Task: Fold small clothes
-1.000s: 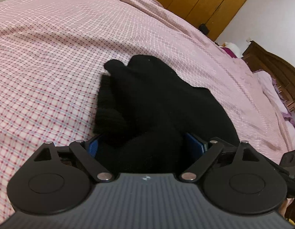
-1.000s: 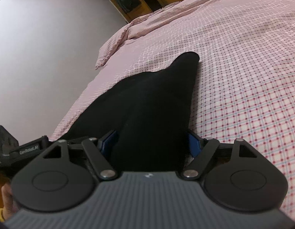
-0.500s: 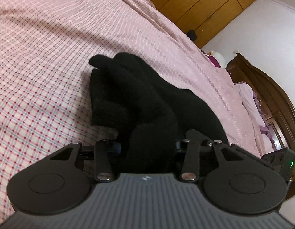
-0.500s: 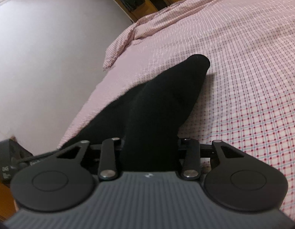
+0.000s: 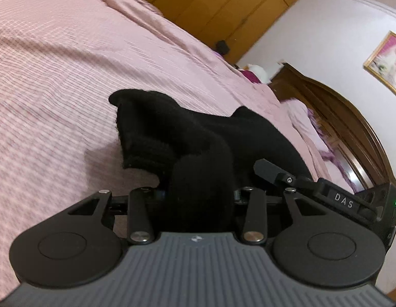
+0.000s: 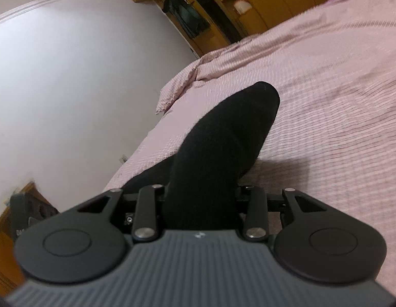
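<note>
A black knit garment point(image 5: 187, 138) hangs bunched between both grippers above the pink checked bed point(image 5: 57, 76). My left gripper point(image 5: 200, 192) is shut on one end of it; its fingertips are hidden under the fabric. My right gripper point(image 6: 200, 197) is shut on the other end, and a long black tube of the garment point(image 6: 231, 133) stretches forward from it over the bed point(image 6: 338, 102). The right gripper's body point(image 5: 325, 192) shows at the right of the left wrist view, close by.
Wooden wardrobes point(image 5: 223, 7) stand behind the bed. A dark wooden headboard point(image 5: 346, 117) and a framed picture point(image 5: 387, 61) are at the right. In the right wrist view a white wall point(image 6: 70, 76) and the bed's edge lie to the left.
Both grippers closed on the garment and lifted it off the bed. The two grippers have come closer together and the views tilted upward.
</note>
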`<state>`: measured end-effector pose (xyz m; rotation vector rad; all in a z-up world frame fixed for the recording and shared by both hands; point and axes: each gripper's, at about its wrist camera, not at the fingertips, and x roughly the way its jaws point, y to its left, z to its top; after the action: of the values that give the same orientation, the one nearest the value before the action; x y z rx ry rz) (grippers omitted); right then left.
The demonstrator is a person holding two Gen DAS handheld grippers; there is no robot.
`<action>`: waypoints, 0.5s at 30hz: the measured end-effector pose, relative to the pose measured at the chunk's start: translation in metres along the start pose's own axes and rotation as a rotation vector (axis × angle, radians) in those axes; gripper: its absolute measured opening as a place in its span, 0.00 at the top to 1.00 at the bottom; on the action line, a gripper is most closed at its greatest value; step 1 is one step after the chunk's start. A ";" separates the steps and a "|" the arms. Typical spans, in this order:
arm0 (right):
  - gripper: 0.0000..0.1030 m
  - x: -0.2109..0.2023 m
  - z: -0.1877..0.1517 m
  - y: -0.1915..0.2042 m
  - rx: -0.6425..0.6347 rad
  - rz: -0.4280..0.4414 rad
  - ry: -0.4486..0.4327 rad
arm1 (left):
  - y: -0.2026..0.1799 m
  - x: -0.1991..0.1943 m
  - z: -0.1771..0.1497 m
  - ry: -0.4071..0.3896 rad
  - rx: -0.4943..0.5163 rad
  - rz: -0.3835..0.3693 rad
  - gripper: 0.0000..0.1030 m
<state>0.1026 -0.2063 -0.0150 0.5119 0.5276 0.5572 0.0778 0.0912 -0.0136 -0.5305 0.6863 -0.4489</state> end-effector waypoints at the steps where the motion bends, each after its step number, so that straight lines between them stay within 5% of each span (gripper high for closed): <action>1: 0.63 -0.011 -0.003 -0.001 -0.015 -0.008 -0.003 | -0.008 -0.001 -0.008 0.005 0.012 -0.003 0.55; 6: 0.62 -0.040 -0.023 -0.017 -0.054 -0.069 0.032 | -0.032 0.003 -0.052 0.073 0.074 0.042 0.54; 9: 0.56 -0.037 -0.042 -0.034 -0.046 -0.176 0.096 | -0.034 0.010 -0.072 0.126 0.056 0.111 0.50; 12: 0.43 -0.032 -0.060 -0.045 -0.071 -0.261 0.108 | -0.039 0.003 -0.080 0.110 0.085 0.150 0.45; 15: 0.42 -0.037 -0.066 -0.043 -0.059 -0.272 0.074 | -0.055 -0.010 -0.081 0.059 0.184 0.200 0.44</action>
<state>0.0519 -0.2406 -0.0777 0.3566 0.6377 0.3310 0.0034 0.0291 -0.0294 -0.2722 0.7384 -0.3368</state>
